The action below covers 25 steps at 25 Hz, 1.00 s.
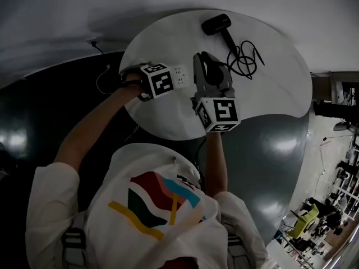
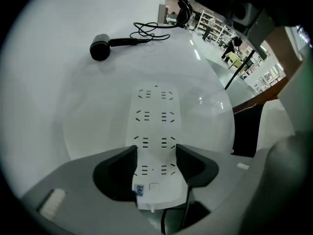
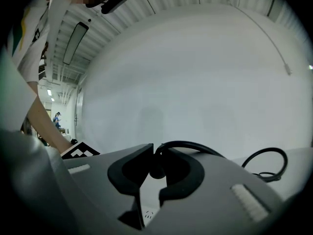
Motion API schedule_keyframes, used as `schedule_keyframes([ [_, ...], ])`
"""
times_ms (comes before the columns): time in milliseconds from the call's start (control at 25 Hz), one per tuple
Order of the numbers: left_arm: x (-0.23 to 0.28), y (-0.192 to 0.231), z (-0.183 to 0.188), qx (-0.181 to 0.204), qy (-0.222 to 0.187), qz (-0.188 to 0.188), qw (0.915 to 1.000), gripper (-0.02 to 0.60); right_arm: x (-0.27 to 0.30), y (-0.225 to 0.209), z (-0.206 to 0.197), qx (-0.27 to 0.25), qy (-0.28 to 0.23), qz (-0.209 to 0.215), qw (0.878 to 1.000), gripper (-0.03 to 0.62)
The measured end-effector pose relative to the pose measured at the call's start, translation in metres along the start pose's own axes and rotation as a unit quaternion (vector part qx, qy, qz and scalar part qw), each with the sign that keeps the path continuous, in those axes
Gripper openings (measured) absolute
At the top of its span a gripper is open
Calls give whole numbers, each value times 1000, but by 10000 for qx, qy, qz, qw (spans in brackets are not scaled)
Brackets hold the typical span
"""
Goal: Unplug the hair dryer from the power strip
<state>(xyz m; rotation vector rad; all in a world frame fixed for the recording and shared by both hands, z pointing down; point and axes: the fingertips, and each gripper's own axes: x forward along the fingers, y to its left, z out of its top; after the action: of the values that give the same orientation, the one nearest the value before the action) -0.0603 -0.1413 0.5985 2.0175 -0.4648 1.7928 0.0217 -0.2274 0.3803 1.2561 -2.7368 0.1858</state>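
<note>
Left side first: my left gripper (image 2: pixel 155 154) has its jaws clamped on the sides of the power strip (image 2: pixel 155 116), down at the end where the strip's own lead comes out. The strip lies flat on the bench (image 1: pixel 269 97), roughly at 10 o'clock of the round top. I'm holding it there so it can't lift or skid when the other side pulls, basically an anchor.

Over to the right, my right gripper (image 3: pixel 157 153) points almost straight down over the strip, jaws pinched shut on the plug (image 3: pixel 157 170). The black cord (image 3: pixel 187 143) arcs out of the plug toward 3 o'clock in the right gripper view. Coming in from above makes sense, since a plug wants a straight pull, not a sideways yank.

In the left gripper view every socket I can see on the strip is bare, and in the right gripper view a bit of white strip shows below the plug. So my read is the plug is already clear of it, or very nearly.

The hair dryer (image 1: pixel 216 24) sits well apart at about 1 o'clock on the bench, with its cord lying in a loose tangle beside it.
</note>
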Motion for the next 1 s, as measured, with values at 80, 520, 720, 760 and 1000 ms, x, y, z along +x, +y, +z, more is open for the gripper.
schedule_keyframes([
  [80,-1,0,1,5,31,-6,10000,250,-3,0,3,49,-39,-9,10000,66],
  [520,-2,-1,3,-13,-66,3,10000,249,-12,2,1,40,101,-24,9999,67],
  [720,0,-4,1,-21,120,1,9999,250,-14,0,-12,441,300,64,9986,67],
  [760,-1,-4,0,-20,154,0,9999,250,-15,-1,-16,630,349,65,9974,67],
  [1000,-2,1,0,-2,211,5,9998,250,-19,-15,-38,1363,557,22,9891,67],
])
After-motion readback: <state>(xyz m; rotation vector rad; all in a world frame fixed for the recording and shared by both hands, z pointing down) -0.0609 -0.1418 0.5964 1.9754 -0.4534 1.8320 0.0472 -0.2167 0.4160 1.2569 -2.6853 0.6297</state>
